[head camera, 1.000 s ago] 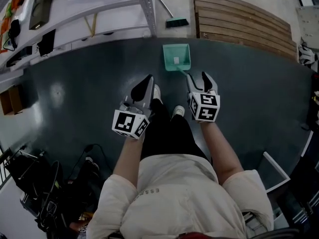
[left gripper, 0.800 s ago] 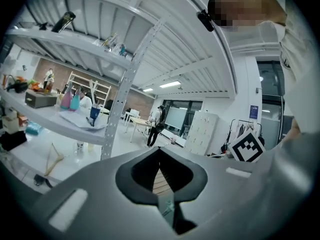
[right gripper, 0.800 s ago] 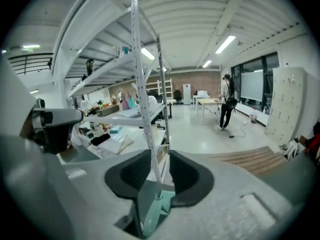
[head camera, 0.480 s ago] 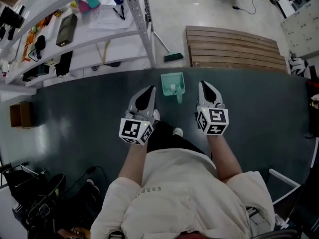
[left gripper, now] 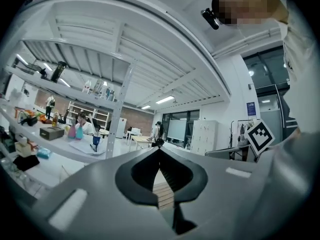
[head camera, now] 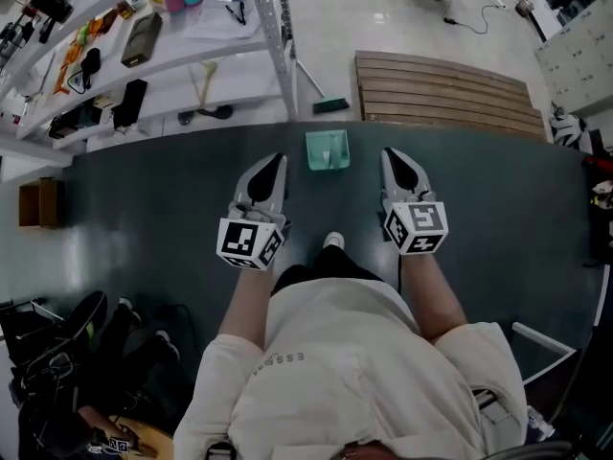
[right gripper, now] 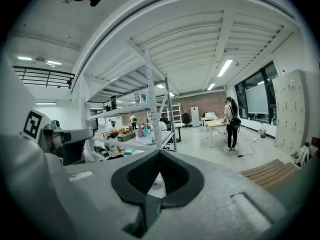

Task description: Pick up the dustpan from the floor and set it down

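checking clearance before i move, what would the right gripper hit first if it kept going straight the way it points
Probably the white shelving rack: in the right gripper view its upright stands just beyond the right gripper. Depth is unclear, but nothing nearer shows.

The dustpan (head camera: 328,149) looks plastic (floor (head camera: 144,209) glossy).

The dark floor (head camera: 144,209) fills the middle of the frame, and a green dustpan (head camera: 328,149) lies on it at upper centre, close to its far edge. Past that edge, on the pale floor (head camera: 326,17), a slatted wooden board (head camera: 450,89) lies at upper right. A broom (head camera: 333,105) head rests just left of it, and a brown box (head camera: 38,202) sits at far left.
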